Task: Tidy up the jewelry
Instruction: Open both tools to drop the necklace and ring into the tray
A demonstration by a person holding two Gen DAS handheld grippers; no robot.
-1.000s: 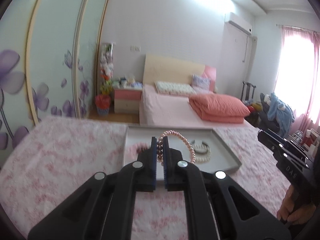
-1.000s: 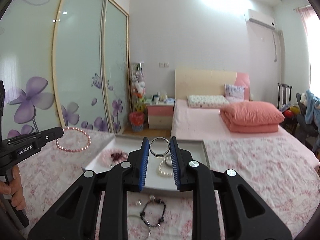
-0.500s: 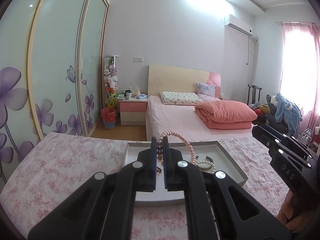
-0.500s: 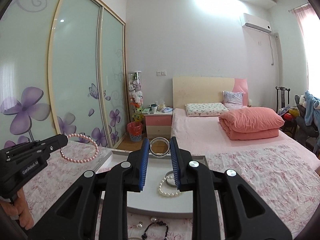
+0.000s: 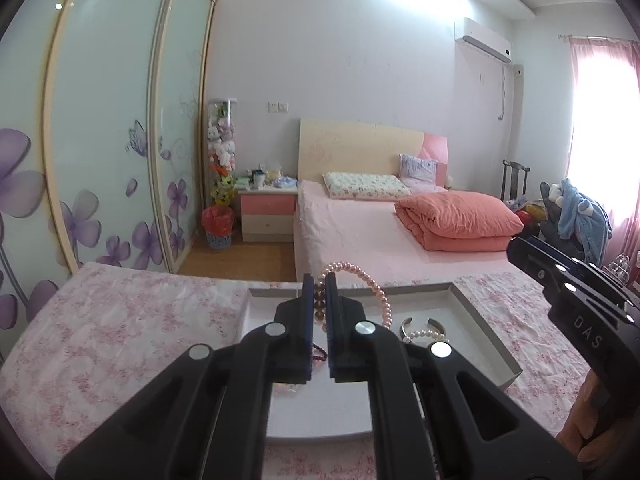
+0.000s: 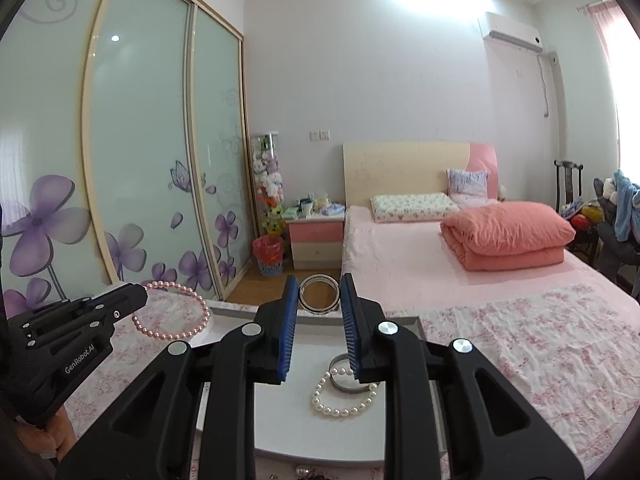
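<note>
Left wrist view: left gripper (image 5: 319, 300) jaws clamped on pink pearl bracelet (image 5: 370, 286), above grey tray (image 5: 476, 314). Right gripper (image 6: 319, 306) jaws clamped on silver bangle (image 6: 319, 299). Already in tray: white pearl bracelet (image 6: 340, 402), lower centre. Both held pieces not yet placed; roughly midway, by estimate.

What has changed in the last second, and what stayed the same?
Both hand-held grippers rose and tilted up: the tray sits lower in both views, and the black bracelet on the cloth has nearly left the right view. Unchanged: the left hand-held gripper holds the pink pearl bracelet, the right hand-held gripper the metal bangle. The white pearl bracelet stays in the tray.
</note>
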